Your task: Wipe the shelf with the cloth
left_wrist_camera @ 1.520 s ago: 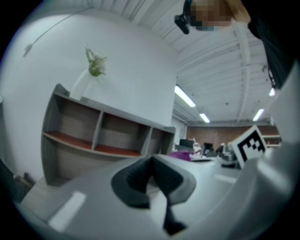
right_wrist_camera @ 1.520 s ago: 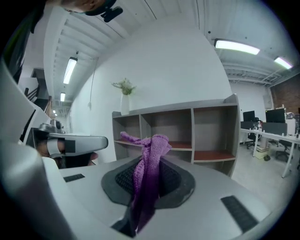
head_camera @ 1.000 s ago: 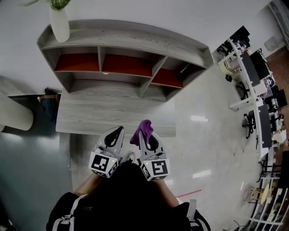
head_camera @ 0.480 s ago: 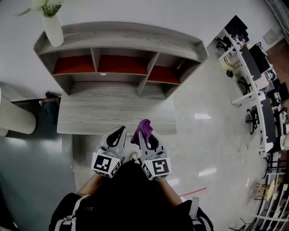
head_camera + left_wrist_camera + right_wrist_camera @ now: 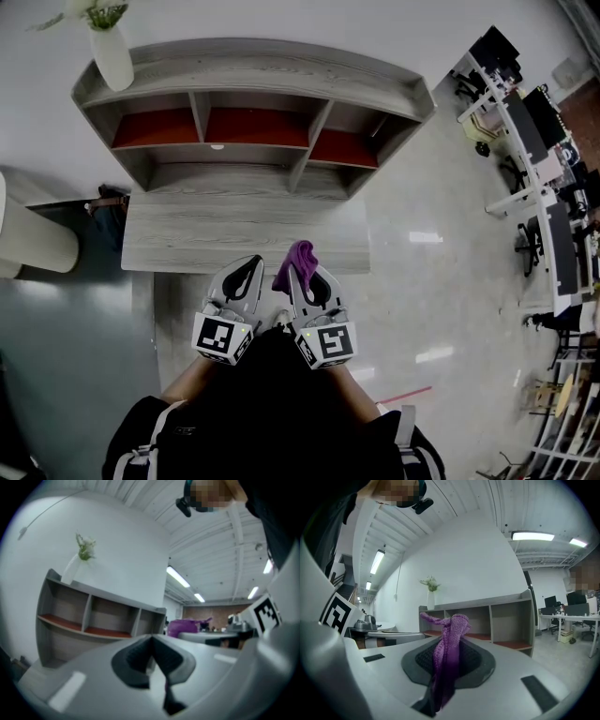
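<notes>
The shiny pale floor (image 5: pixel 422 281) fills the right side of the head view, with office desks (image 5: pixel 534 159) far off at its edge. A big grey wooden shelf (image 5: pixel 253 70) stands against the white wall. It has three open boxes in a row, and each box has a red bottom. In front of the shelf, lower down, is a long grey wooden surface (image 5: pixel 244 234). A white vase (image 5: pixel 112 56) with a green plant stands on top of the shelf at its left end. The person stands at the near edge of the surface and holds both tools close to the body, side by side. The left gripper (image 5: pixel 246 272) points up toward the shelf. Its fingers (image 5: pixel 140 656) are pressed together and nothing is between them. The right gripper (image 5: pixel 302 279) is just beside it, and its fingers (image 5: pixel 473 660) are clamped on the purple cloth (image 5: pixel 447 639). The cloth is pinched in the middle. One bunched end sticks up past the fingertips and flops a little to the left, and the other end hangs down into the gap behind the fingers. The cloth is in the air, well apart from the shelf, and does not touch it.
</notes>
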Demonstrator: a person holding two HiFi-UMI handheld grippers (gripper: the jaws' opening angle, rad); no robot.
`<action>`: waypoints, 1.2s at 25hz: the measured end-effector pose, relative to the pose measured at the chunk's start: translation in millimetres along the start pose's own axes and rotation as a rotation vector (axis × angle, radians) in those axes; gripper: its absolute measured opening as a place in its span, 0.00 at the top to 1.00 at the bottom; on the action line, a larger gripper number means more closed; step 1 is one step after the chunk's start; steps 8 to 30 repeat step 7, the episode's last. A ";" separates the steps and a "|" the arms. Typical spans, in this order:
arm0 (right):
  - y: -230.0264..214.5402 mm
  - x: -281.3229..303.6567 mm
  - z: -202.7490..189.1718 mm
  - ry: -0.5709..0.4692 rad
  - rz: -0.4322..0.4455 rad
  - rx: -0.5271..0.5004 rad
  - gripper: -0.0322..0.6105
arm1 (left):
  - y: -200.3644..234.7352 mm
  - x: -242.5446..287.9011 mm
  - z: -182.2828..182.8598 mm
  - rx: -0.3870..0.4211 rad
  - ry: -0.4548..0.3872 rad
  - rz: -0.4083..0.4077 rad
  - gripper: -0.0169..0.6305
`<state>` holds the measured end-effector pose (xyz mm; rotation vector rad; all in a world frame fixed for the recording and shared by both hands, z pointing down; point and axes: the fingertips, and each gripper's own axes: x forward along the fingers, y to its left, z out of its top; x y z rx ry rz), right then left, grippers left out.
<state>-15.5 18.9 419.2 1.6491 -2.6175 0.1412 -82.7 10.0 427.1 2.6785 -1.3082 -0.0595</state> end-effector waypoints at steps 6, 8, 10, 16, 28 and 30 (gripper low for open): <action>0.8 -1.1 2.0 -0.007 0.008 0.006 0.87 | -2.8 -1.2 0.1 0.003 -0.001 0.006 0.97; 1.0 -1.2 2.5 -0.008 0.010 0.007 0.87 | -3.5 -1.0 0.4 0.004 -0.001 0.007 0.97; 1.0 -1.2 2.5 -0.008 0.010 0.007 0.87 | -3.5 -1.0 0.4 0.004 -0.001 0.007 0.97; 1.0 -1.2 2.5 -0.008 0.010 0.007 0.87 | -3.5 -1.0 0.4 0.004 -0.001 0.007 0.97; 1.0 -1.2 2.5 -0.008 0.010 0.007 0.87 | -3.5 -1.0 0.4 0.004 -0.001 0.007 0.97; 1.0 -1.2 2.5 -0.008 0.010 0.007 0.87 | -3.5 -1.0 0.4 0.004 -0.001 0.007 0.97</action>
